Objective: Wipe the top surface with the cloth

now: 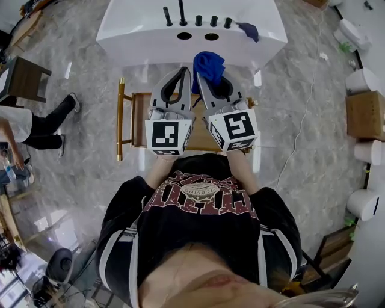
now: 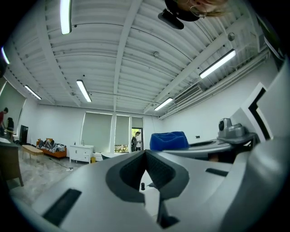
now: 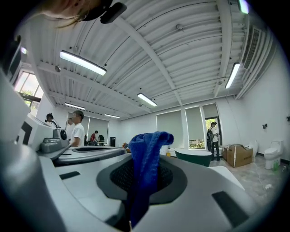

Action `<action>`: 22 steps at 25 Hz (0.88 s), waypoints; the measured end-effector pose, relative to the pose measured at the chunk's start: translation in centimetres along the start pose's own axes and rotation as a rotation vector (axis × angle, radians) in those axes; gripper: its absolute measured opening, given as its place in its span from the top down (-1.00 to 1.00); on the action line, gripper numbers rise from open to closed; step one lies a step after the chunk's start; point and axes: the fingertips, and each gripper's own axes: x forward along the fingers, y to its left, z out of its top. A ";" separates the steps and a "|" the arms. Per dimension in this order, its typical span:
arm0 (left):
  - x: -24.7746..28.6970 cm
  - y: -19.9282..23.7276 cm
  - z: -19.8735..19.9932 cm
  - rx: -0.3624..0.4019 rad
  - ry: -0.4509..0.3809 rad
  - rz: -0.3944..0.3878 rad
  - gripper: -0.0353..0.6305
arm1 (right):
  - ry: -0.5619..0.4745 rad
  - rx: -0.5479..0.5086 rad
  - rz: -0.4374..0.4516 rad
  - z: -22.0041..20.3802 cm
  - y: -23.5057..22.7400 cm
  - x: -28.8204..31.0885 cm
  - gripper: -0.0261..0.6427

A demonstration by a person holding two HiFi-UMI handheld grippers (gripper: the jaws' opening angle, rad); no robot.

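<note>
Two grippers in my hands. Head view: I am holding the left gripper (image 1: 182, 72) and right gripper (image 1: 203, 77) side by side over a wooden chair (image 1: 140, 120), in front of the white top surface (image 1: 138, 27). The blue cloth (image 1: 209, 64) is bunching at the right tips. Left gripper view: jaws are pressing together, nothing between them. Right gripper view: jaws are clamping the cloth, its fold sticking up past the tips.

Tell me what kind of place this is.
Probably a bathroom-fixtures showroom or warehouse hall: a white unit with black taps, a green bathtub and a toilet stand on a marble-look floor.
</note>
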 end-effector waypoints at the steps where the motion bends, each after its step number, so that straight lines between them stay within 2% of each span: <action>1: -0.1 0.0 0.1 0.002 -0.003 0.000 0.75 | -0.001 0.001 0.001 0.0 0.0 0.0 0.72; 22: -0.5 0.7 0.5 0.007 -0.015 0.000 0.75 | 0.019 -0.008 0.012 -0.2 0.7 0.5 0.73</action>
